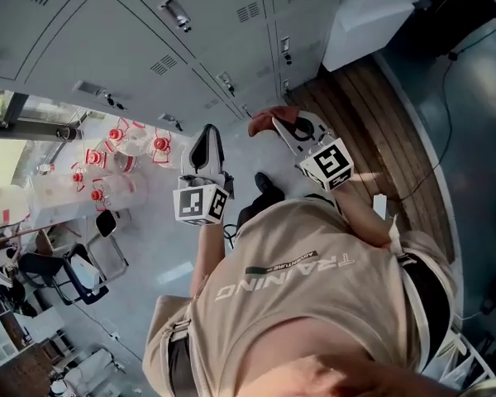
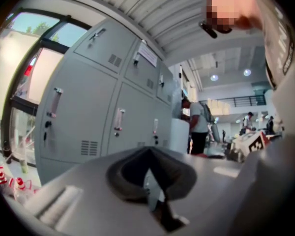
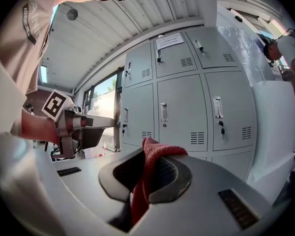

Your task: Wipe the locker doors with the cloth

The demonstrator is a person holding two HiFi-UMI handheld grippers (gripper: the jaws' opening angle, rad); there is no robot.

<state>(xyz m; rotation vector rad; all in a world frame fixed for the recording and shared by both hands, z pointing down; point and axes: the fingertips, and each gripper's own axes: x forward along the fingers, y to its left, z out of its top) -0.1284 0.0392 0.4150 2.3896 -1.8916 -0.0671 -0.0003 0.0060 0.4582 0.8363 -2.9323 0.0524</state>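
Cloth (image 3: 148, 161), red and knitted, sits pinched in your right gripper (image 3: 147, 181), whose jaws clamp one fold while the rest bunches past the tips. It looks light, soft and limp; a gathered fold is probably the best hold. Your left gripper (image 2: 150, 176) is closed on nothing. Both point toward the locker doors (image 3: 179, 112), not touching them.

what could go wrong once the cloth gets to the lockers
Only a small tuft of the cloth pokes past the right gripper, so its hard jaws might scrape a locker door. The cloth could also snag on a door handle.
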